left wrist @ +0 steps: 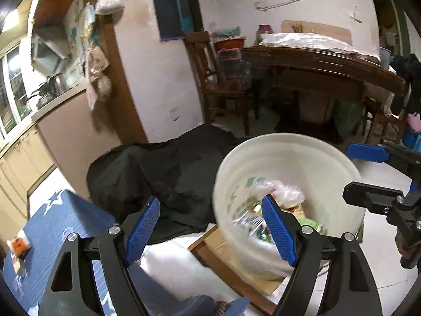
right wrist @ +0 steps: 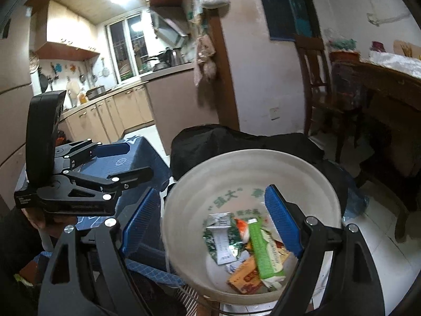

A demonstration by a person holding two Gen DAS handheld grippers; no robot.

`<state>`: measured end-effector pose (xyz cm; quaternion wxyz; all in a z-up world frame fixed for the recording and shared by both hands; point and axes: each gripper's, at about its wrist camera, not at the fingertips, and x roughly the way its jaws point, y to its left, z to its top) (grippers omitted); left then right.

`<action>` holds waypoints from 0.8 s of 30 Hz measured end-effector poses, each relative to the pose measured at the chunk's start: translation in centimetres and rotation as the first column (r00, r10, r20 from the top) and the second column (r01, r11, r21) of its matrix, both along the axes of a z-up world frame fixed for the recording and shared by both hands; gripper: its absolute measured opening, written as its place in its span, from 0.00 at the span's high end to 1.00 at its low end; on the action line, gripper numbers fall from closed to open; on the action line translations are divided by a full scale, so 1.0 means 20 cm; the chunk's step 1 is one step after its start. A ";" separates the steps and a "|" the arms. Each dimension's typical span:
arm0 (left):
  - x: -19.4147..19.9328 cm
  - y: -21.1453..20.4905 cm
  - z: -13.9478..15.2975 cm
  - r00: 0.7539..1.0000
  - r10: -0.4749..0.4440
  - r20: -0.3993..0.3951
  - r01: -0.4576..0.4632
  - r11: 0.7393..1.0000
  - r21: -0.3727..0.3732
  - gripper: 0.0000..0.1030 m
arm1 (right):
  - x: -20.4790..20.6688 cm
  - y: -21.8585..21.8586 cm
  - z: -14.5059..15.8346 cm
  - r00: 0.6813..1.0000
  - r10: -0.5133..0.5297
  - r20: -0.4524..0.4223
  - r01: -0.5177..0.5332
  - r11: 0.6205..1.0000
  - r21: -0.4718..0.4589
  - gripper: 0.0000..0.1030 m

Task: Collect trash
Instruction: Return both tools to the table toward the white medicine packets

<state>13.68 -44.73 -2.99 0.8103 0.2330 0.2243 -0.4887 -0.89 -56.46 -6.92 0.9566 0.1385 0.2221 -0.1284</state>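
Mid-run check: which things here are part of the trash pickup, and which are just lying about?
Job: white plastic bucket; green carton, silver-green foil wrapper and orange packet inside it.

Lying about: black cloth heap; blue star-patterned cover; brown wooden chair.

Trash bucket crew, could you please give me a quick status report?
Both grippers open, empty: left gripper, right gripper. White bucket below them, holding wrappers. Black bag lies beside bucket; nothing blocking its mouth.
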 end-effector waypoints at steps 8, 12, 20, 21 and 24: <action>0.13 0.33 0.00 0.992 0.128 0.000 -0.128 0.992 -0.007 0.22 | 0.14 0.20 0.01 0.997 0.076 -0.015 -0.076 0.996 -0.045 0.22; 0.21 0.49 -0.01 0.980 0.198 -0.016 -0.198 0.980 -0.009 0.22 | 0.24 0.30 0.01 0.992 0.120 -0.033 -0.122 0.991 -0.056 0.22; 0.35 0.81 -0.05 0.942 0.334 -0.025 -0.334 0.943 0.007 0.22 | 0.48 0.54 0.00 0.973 0.224 -0.053 -0.227 0.971 -0.077 0.22; 0.36 0.86 -0.06 0.936 0.351 -0.025 -0.350 0.937 0.009 0.22 | 0.52 0.59 -0.01 0.969 0.238 -0.061 -0.243 0.966 -0.083 0.22; 0.39 1.01 -0.09 0.913 0.406 -0.038 -0.406 0.914 0.011 0.22 | 0.60 0.71 -0.05 0.955 0.282 -0.091 -0.290 0.953 -0.088 0.22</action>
